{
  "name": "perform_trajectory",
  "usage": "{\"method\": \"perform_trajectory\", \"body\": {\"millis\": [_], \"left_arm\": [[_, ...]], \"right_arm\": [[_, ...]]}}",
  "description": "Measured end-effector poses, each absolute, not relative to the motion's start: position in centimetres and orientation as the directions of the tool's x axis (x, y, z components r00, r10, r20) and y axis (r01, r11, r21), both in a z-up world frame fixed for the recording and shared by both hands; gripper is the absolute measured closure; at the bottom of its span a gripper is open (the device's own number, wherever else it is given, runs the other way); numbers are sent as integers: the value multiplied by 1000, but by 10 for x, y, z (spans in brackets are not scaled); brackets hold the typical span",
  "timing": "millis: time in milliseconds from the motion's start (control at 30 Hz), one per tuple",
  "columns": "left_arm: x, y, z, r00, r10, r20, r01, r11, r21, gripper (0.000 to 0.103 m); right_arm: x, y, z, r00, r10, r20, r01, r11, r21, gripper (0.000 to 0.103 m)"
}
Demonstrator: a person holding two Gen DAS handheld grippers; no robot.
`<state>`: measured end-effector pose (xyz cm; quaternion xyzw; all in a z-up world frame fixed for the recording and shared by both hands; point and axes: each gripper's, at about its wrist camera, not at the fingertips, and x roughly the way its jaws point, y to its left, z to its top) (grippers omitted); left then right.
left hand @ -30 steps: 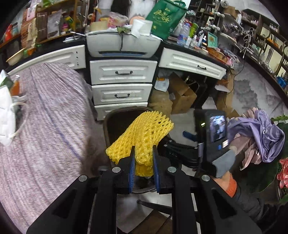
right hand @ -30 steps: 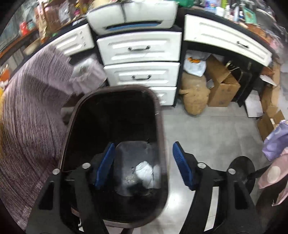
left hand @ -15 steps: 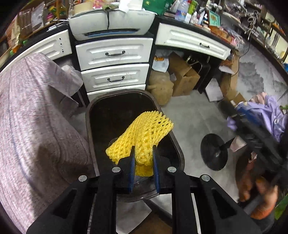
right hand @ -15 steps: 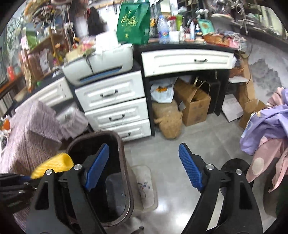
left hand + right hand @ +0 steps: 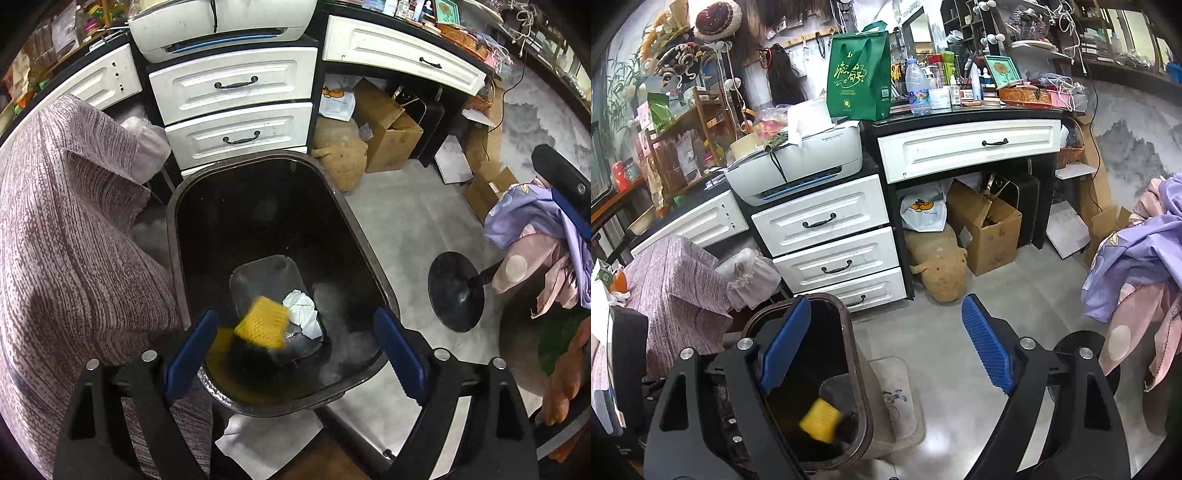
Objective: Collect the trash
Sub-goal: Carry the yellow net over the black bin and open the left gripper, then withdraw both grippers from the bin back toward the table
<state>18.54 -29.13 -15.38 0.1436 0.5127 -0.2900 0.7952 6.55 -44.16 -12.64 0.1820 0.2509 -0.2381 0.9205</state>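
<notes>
Released since before, our yellow net (image 5: 263, 322) sits blurred inside the bin (image 5: 364, 243), beside white paper (image 5: 303, 313), below our left claw (image 5: 295, 354), spread wide and empty; our right claw (image 5: 886, 347) gapes empty too.

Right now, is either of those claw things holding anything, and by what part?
Nothing is held. Left gripper and right gripper are open; the yellow foam net is loose inside the trash bin.
</notes>
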Motion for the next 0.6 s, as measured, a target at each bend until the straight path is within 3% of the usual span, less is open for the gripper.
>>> {"method": "perform_trajectory", "body": {"millis": [267,600], "left_arm": [[173,-282,-137,353,-340,-872,611,789,-60,12],[152,-241,-81,487,-412,-770,585,808,-62,7]], "right_arm": [[62,-441,-123,769,-348,-536,532,813,235,16],[66,-439,-120,781,-294,-551,503,819,275,12]]}}
